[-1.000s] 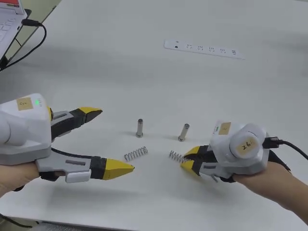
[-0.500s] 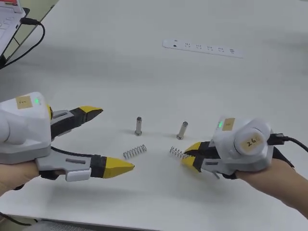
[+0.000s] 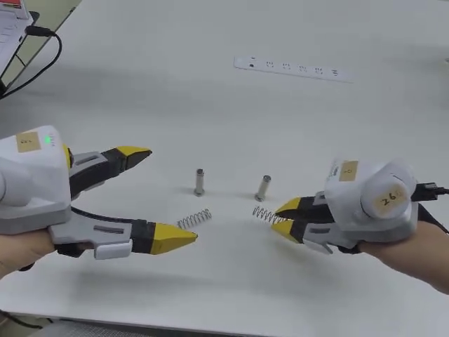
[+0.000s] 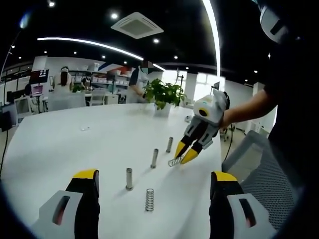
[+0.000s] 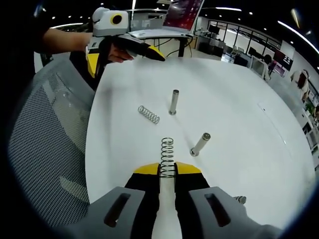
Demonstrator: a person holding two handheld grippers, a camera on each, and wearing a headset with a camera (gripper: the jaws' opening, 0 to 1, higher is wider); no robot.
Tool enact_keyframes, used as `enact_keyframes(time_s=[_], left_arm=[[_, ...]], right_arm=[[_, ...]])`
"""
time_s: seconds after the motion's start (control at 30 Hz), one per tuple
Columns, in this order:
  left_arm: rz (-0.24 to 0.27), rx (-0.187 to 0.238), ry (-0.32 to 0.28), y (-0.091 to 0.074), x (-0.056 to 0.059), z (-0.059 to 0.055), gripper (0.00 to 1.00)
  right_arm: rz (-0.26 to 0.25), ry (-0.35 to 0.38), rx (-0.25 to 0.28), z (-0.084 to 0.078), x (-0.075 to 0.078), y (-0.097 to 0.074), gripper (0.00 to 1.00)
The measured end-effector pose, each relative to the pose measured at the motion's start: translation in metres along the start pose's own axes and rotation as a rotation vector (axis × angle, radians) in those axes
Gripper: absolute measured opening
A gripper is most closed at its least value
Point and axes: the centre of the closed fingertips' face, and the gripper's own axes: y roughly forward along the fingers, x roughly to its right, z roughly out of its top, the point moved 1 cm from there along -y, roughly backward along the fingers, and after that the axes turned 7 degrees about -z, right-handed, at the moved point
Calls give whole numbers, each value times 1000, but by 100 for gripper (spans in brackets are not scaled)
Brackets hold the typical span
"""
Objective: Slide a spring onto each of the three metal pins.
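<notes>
Two upright metal pins (image 3: 200, 181) (image 3: 264, 187) stand mid-table; the left gripper view shows three in a row (image 4: 129, 178) (image 4: 154, 157) (image 4: 169, 144). My right gripper (image 3: 283, 217) (image 5: 168, 172) is shut on one end of a spring (image 3: 264, 213) (image 5: 167, 155), which sticks out forward, just beside the right-hand pin (image 5: 200, 144). A second spring (image 3: 195, 219) (image 4: 149, 199) (image 5: 148, 114) lies loose on the table in front of the left pin (image 5: 173, 101). My left gripper (image 3: 165, 195) (image 4: 155, 175) is open wide and empty, low at the left.
A white power strip (image 3: 291, 69) lies at the far side of the white table (image 3: 210, 112). A black cable (image 3: 42, 49) and a laptop corner sit at the far left. The table's near edge runs just below both hands. A mesh chair (image 5: 45, 149) stands beside the table.
My right gripper has risen a little with the spring at its tips, nearer the right-hand pin. The left gripper stays open in about the same place.
</notes>
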Motion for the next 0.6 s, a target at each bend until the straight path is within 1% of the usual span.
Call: enact_keyframes(time_s=[0.17,0.23,0.3,0.33,0.43,0.47,0.53,0.6], left_arm=[[-38,2,21,6,9,0,86],[-56,1,21,8,12,-1,85],[-61,1,25,9,14,0,85],[-70,6,38,10,16,1,84],[-94,29,49,12,21,7,83],[-104,28,55,13,23,8,82],[-132,16,51,16,27,4,79],[-160,-7,53,19,32,-2,78]], right_arm=[[-8,-8,11,5,4,-7,8],[-10,-11,14,6,5,-10,8],[-13,-11,17,6,6,-11,8],[-13,-12,19,7,7,-13,8],[-13,-14,20,7,7,-17,8],[-11,-14,20,6,7,-17,8],[-10,-20,17,5,6,-19,8],[-9,-27,13,4,7,-20,8]])
